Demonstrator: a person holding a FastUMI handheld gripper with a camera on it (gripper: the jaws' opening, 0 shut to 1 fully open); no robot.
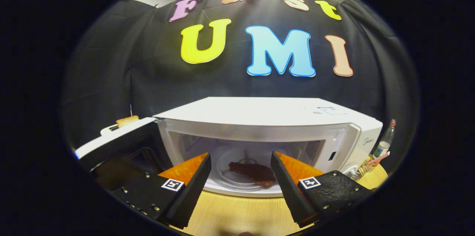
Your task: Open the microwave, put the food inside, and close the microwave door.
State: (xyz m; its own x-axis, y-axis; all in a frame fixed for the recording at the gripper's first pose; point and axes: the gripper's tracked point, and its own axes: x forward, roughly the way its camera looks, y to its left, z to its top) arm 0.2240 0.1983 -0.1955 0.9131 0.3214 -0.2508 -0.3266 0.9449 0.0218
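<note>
Claw (240, 158): spread wide, its 2 fingers well apart with nothing between them and nothing in their grip; it hangs just in front of the microwave's open mouth, above the wooden surface (237, 215).
Fingers: the left finger (185, 187) and the right finger (297, 186) each carry 1 small square marker on top; the tips point toward the cavity.
Microwave (259, 113): white, standing on the surface straight ahead of the claw, cavity lit and open to view.
Door (115, 143): swung fully open to the left of the cavity, its dark inner face turned toward the claw.
Food (254, 173): 1 dark reddish-brown piece, lying flat on the round turntable (230, 182) inside the cavity, beyond the fingertips and seen in the gap between them, nearer the right finger.
Control side: the white panel (354, 147) to the right of the cavity, with a knob low on it, partly hidden by the right finger.
Toaster (111, 129): behind the open door, on the left, with 1 slice of toast (127, 121) standing up out of it.
Bottle (386, 140): clear, red-capped, upright to the right of the microwave, beside a wire rack (365, 169).
</note>
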